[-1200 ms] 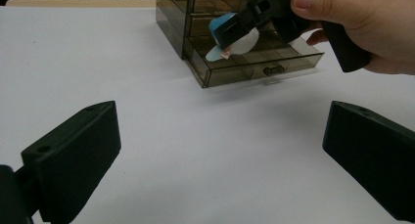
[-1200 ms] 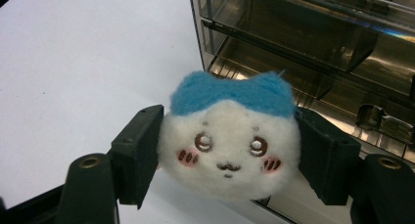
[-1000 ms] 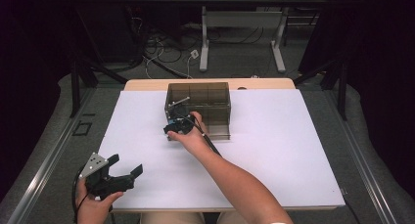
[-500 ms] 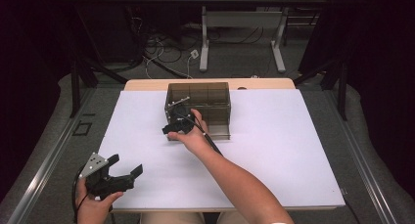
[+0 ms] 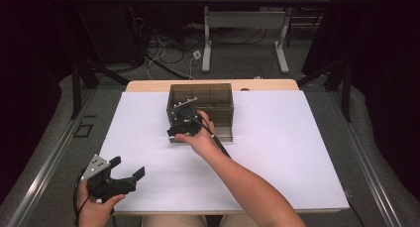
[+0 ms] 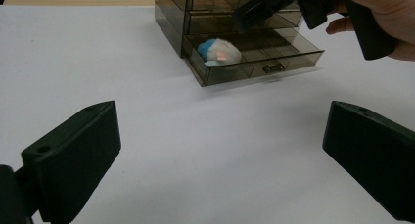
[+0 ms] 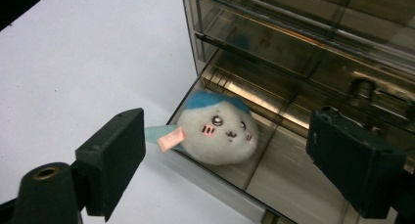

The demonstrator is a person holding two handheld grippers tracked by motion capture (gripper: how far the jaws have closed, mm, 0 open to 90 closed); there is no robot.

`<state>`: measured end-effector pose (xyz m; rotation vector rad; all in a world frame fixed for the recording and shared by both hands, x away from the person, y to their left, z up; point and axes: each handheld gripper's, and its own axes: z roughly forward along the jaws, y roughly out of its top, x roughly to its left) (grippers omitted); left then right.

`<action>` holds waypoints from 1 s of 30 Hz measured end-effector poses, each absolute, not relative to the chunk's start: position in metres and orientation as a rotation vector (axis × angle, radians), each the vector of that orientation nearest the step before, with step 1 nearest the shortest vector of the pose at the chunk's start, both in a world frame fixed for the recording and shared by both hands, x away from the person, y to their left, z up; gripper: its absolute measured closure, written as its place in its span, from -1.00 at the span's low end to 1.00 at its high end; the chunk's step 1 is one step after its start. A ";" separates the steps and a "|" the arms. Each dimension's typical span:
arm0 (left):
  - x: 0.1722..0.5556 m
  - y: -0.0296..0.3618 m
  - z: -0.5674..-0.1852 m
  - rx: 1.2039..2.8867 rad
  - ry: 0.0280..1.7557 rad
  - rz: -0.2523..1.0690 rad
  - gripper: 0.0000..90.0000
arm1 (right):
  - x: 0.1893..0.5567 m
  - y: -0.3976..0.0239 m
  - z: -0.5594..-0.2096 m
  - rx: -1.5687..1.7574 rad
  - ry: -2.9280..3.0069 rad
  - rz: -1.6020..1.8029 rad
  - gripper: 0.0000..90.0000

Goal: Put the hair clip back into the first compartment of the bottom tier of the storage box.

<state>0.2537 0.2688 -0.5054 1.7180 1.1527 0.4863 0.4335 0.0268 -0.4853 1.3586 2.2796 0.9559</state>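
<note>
A smoky see-through drawer cabinet stands at the table's far middle, its bottom drawer pulled out. In the drawer's left end lies a small white plush toy with a blue top and a pink tag, also seen as the plush toy. My right gripper hovers over that end of the drawer. Its jaws have just been opening and now stand apart on either side of the toy without pressing it. My left gripper rests open near the front left edge, with nothing between its fingers.
The white table top spreads wide around the cabinet. The cabinet's upper drawers are pushed in. The right forearm crosses the table from the front edge. Desk legs and cables stand on the dark floor beyond the far edge.
The right hand has shifted only slightly above the open drawer. The left gripper has kept its place.
</note>
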 end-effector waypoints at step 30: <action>0.255 0.266 -0.507 1.735 1.158 0.489 -0.98 | 0.395 -0.056 -0.465 1.276 2.256 0.950 -1.00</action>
